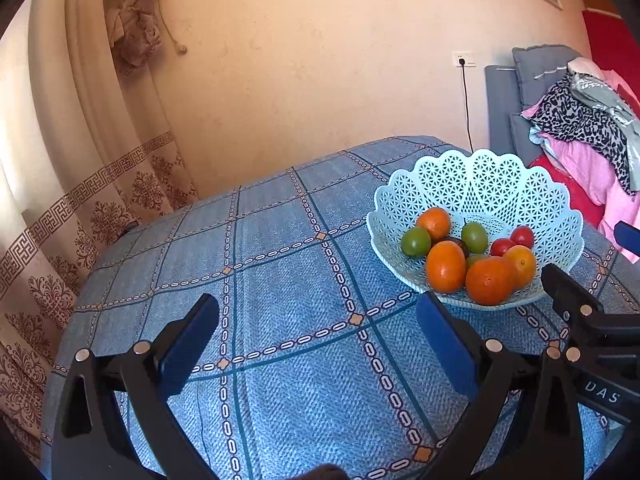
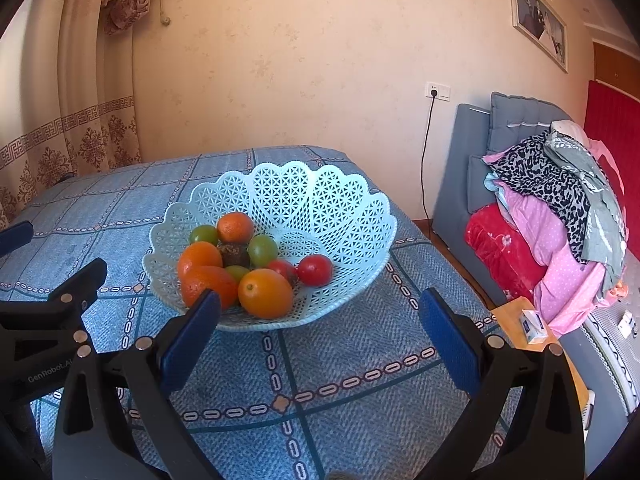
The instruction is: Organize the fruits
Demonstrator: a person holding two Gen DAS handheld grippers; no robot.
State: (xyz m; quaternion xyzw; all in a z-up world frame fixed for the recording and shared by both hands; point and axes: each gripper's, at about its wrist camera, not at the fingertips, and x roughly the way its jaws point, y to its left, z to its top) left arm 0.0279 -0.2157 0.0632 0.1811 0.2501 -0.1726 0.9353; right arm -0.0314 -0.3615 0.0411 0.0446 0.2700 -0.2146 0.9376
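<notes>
Room: beige wall (image 2: 300,60) with a socket (image 2: 438,91) and a black cable hanging from it, a patterned curtain (image 1: 80,160) tied back at the left, a framed picture (image 2: 540,20) high at the right.
Tabletop: covered by a blue checked cloth (image 1: 280,280); its far edge meets the wall.
Basket: a pale blue lattice basket (image 2: 304,192) with a scalloped rim stands on the cloth, toward the far right corner of the tabletop.
Fruits: all of them lie inside the basket, at its near-left side. Several oranges (image 2: 266,293), three green round fruits (image 2: 263,249), two red tomatoes (image 2: 315,270) and one dark brown wrinkled fruit (image 2: 234,255) touch each other in one pile.
Left gripper (image 1: 318,344): it hovers above the cloth, near the left of the basket; the jaws are spread wide and hold nothing.
Right gripper (image 2: 320,336): it is just before the near rim of the basket; the jaws are spread wide with nothing between them.
Beside the tabletop: a grey bed headboard (image 2: 468,160) with a heap of clothes (image 2: 560,208) in pink, red and leopard print, and a small wooden stand (image 2: 516,320) with a white box (image 2: 534,326) on it.
</notes>
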